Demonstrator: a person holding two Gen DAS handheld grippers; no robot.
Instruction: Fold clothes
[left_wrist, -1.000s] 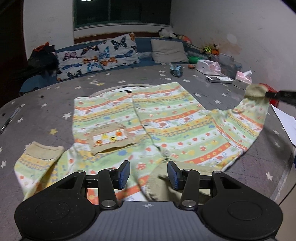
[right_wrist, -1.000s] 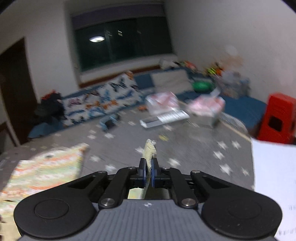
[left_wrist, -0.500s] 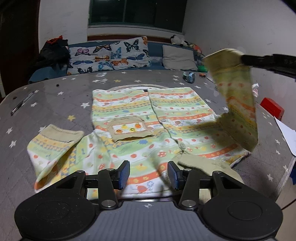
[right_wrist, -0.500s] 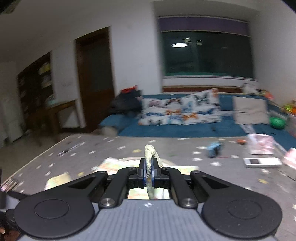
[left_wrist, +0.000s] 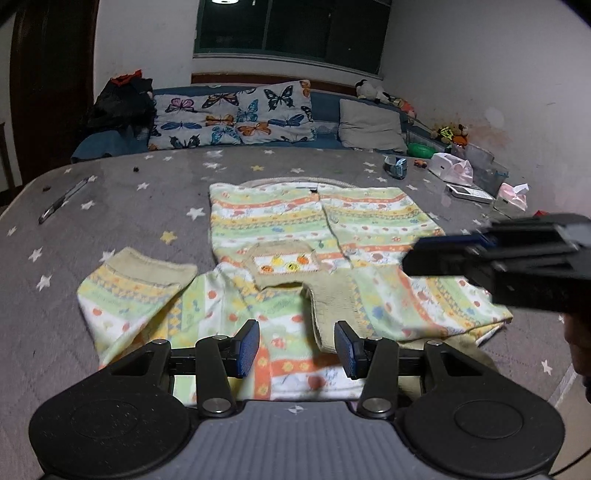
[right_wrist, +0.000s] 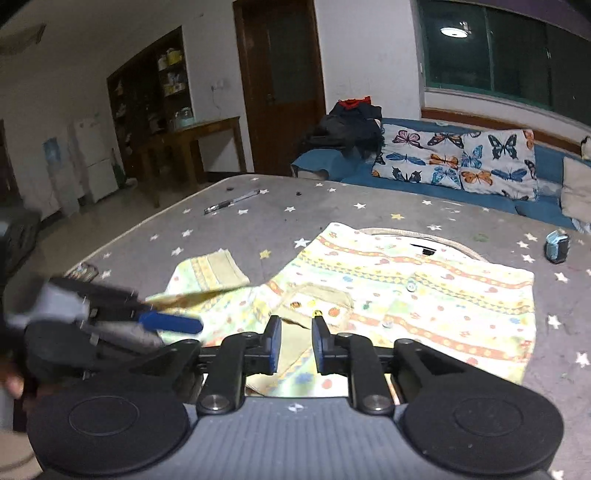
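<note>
A striped, fruit-print cardigan (left_wrist: 317, 236) lies face up on the grey star-patterned worktop (left_wrist: 129, 199), its collar toward the far sofa (left_wrist: 325, 107). One sleeve (left_wrist: 388, 295) lies folded across the front, its beige cuff (left_wrist: 332, 306) resting just below the small chest pocket (left_wrist: 284, 262). The other sleeve (left_wrist: 136, 295) stretches out to the side on the worktop, cuff flat. The left gripper (left_wrist: 297, 347) hovers low over the near hem with its fingers spread apart and nothing between them. The right gripper (right_wrist: 296, 343) sits above the folded sleeve, fingers parted and released, holding nothing; in the left view it appears blurred at the right edge. A pen (left_wrist: 61, 201) lies near the far left edge of the worktop, well apart from the cardigan. Butterfly pillows (left_wrist: 236, 118) lean on the sofa beyond.
</note>
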